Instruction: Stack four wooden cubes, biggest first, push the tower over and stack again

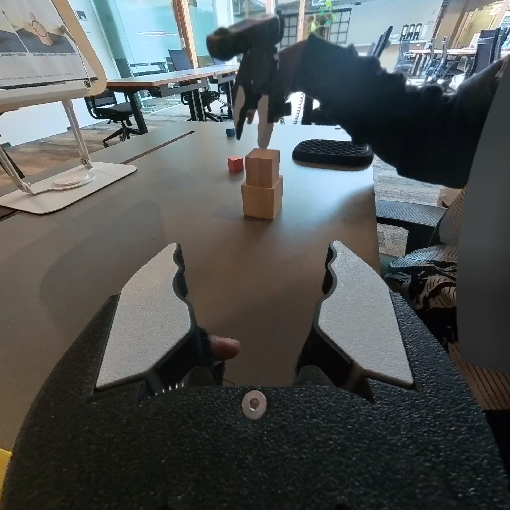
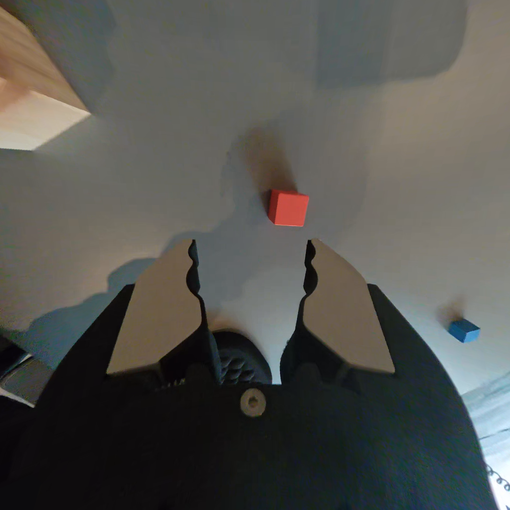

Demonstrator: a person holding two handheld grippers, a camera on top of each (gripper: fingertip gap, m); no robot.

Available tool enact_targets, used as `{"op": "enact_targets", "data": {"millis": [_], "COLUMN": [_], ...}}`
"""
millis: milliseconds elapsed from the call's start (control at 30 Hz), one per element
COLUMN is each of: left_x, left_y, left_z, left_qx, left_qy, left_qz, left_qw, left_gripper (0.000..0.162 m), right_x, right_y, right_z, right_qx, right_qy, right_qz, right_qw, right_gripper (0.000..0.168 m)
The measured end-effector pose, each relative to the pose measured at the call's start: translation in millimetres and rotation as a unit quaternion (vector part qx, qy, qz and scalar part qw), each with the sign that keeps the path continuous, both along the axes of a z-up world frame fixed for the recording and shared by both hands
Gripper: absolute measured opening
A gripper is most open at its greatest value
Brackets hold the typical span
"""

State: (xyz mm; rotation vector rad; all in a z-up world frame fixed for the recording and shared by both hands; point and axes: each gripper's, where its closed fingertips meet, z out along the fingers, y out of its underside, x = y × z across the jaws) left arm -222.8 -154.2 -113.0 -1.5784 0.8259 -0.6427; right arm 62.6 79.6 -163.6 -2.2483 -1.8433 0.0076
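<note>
Wooden cubes are standing two high near the middle of the dark table [image 1: 138,234]: the larger cube [image 1: 261,201] underneath, the smaller wooden cube [image 1: 261,167] on it. A red cube [image 2: 288,207] is lying just beyond, a blue cube [image 2: 464,333] farther off. The right gripper [image 2: 251,240] is hovering above the red one, jaws spread and empty. Only the left wrist view is showing the whole stack; there the left gripper [image 1: 255,245] is waiting low, spread wide, holding nothing.

Open office: dark table [image 1: 138,220], black chairs [image 1: 116,110], glass partitions [image 1: 149,36], daylight.
</note>
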Motion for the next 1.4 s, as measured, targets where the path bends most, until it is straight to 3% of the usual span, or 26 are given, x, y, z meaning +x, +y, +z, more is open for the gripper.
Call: {"op": "enact_targets", "data": {"millis": [367, 500, 533, 700, 967, 1133, 1400], "left_x": [0, 0, 0, 1, 0, 0, 0], "left_y": [-1, -1, -1, -1, -2, -2, -3], "left_z": [0, 1, 1, 1, 2, 3, 3], "left_qx": [0.002, 0.001, 0.000, 0.004, 0.009, 0.013, 0.014], "left_qy": [-0.001, -0.005, -0.005, -0.002, -0.005, -0.005, -0.006], "left_qz": [-0.003, -0.003, -0.003, -0.005, -0.003, -0.003, -0.003], "left_qw": [1.000, 1.000, 1.000, 1.000, 1.000, 1.000, 1.000], "left_gripper": [0.096, 0.095, 0.095, 0.094, 0.093, 0.093, 0.093], "right_x": [-6, -5, -6, -21, -90, -112, -117], "right_y": [35, 31, 30, 7, -75, -106, -112], "right_z": [-39, -48, -47, -17, 60, 64, 49], "right_qx": [0.001, -0.009, -0.006, 0.009, 0.032, 0.018, -0.007], "right_qy": [0.004, -0.007, -0.007, -0.012, 0.002, -0.015, -0.028], "right_qz": [-0.044, -0.034, -0.030, 0.017, 0.187, 0.236, 0.240], "right_qw": [0.999, 0.999, 1.000, 1.000, 0.982, 0.971, 0.970], "right_gripper": [0.068, 0.029, 0.028, 0.028, 0.028, 0.028, 0.029]}}
